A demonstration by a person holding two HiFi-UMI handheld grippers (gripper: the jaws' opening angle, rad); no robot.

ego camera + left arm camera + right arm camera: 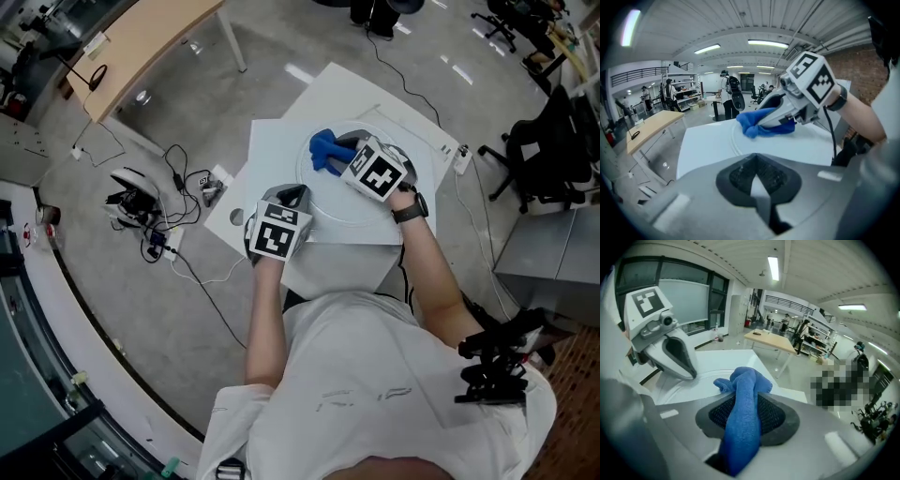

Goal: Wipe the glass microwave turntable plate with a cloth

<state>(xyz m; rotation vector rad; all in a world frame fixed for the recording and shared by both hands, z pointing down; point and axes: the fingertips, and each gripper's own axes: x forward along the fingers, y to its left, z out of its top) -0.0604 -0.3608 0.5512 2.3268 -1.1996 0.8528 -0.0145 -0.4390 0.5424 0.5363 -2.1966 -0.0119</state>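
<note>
The glass turntable plate (330,218) lies flat on a white table (272,150), its rim a faint circle. My right gripper (339,155) is shut on a blue cloth (325,148) and holds it down on the plate's far-left part. In the right gripper view the cloth (743,399) runs up between the jaws and bunches in front of them. My left gripper (294,194) sits at the plate's near-left rim with its jaws shut; a pale sliver between them looks like the plate's edge. In the left gripper view the cloth (752,125) and the plate's rim (733,140) show ahead.
A power strip (459,157) lies at the table's right edge. On the floor to the left are cables and devices (141,206), with a wooden desk (141,42) beyond. Office chairs (548,150) stand at the right. People stand far off in the room.
</note>
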